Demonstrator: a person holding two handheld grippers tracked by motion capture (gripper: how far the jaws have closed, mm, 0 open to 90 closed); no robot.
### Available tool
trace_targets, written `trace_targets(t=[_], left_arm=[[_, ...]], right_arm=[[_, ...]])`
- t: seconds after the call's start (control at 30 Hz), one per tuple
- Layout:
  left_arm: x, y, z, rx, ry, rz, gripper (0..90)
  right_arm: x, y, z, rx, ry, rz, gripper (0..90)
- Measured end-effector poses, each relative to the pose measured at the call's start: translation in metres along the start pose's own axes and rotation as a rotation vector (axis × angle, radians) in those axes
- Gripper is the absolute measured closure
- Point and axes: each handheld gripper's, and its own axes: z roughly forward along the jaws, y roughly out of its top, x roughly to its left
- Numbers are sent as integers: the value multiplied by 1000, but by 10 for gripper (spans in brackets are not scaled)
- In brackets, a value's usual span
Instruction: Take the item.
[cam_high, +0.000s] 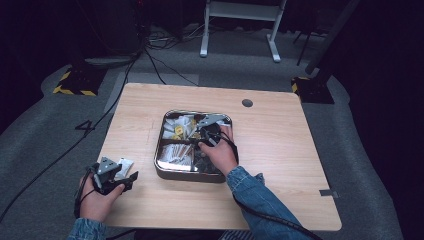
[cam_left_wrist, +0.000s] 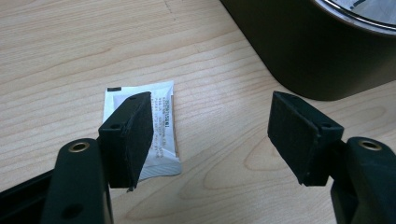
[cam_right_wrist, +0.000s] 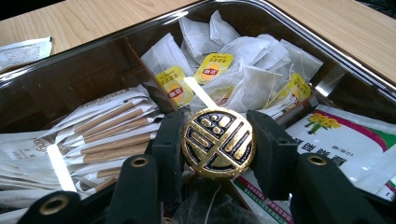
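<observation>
A: The gold-and-black round piece (cam_right_wrist: 218, 142) is held between the jaws of the right gripper (cam_right_wrist: 218, 144), which are clamped on its two sides. It is seen face-on in the right gripper view, above the middle of the divided tray (cam_high: 160, 167).

B: And where is it placed relative to the compartments?

A: It is kept over the crossing of the dividers. The tea bags (cam_right_wrist: 233, 74) with yellow tags lie behind it, the stick sachets (cam_right_wrist: 112, 130) at its left in that view, and a flower-printed packet (cam_right_wrist: 345, 135) at its right. Whether the piece touches anything below cannot be told.

B: What is the state of the left gripper (cam_left_wrist: 210, 135)?

A: Its jaws are spread apart and nothing is gripped. It is rested by the left hand (cam_high: 97, 197) near the table's front-left corner, just outside the tray wall. A white sachet (cam_left_wrist: 161, 126) lies flat on the wood, partly under one jaw, with its long axis pointing away from the gripper.

B: So which way is the round piece from the free tool?

A: To its right and further from the person, inside the tray. The right hand (cam_high: 220, 155) is clearly the nearer one, so the coming move is judged to belong to it.
</observation>
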Motion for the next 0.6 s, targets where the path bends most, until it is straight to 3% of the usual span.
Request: trace_targets(t=[0.47, 0.5, 0.6], left_arm=[[0, 0, 0, 4, -5, -2, 319], [0, 1, -1, 0, -5, -7, 320], [0, 1, -1, -4, -5, -8, 319]], right_arm=[[0, 1, 1, 2, 0, 1, 580], [0, 1, 1, 3, -6, 5, 513], [0, 1, -2, -17, -12, 15, 452]])
